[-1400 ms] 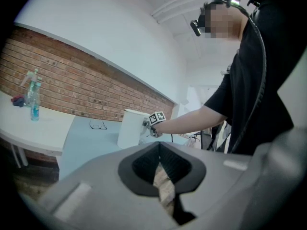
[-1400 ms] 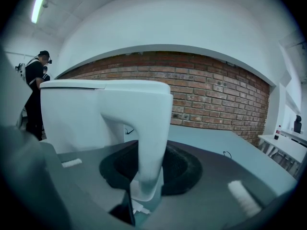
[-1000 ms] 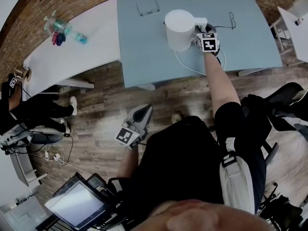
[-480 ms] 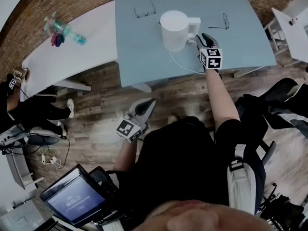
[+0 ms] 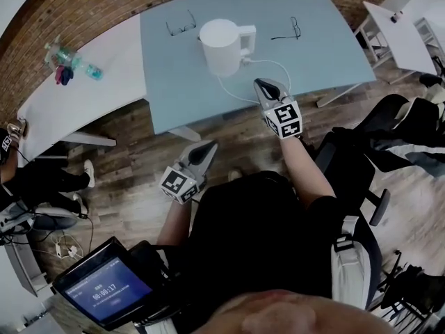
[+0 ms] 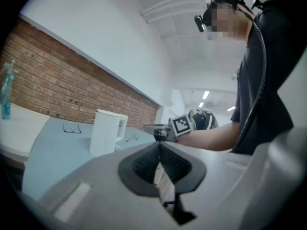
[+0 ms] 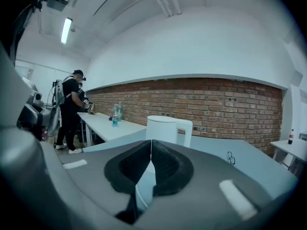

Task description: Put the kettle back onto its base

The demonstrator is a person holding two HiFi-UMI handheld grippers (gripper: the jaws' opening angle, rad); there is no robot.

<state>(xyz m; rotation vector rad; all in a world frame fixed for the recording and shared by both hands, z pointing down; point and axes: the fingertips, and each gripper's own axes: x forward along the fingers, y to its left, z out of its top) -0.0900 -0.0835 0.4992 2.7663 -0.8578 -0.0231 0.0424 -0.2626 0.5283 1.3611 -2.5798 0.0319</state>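
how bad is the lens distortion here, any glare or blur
Head view: strong fisheye, table edges bow, kettle sharp. Left gripper view: dark round vignette, brick wall clear. Right gripper view: same vignette, ceiling lamp glares.

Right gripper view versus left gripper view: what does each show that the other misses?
Only the right gripper view: a person standing at the white table. Only the left gripper view: the right hand-held gripper, whose jaws have just closed on nothing, and the wearer's forearm. Both: the white kettle on the blue table, the brick wall.
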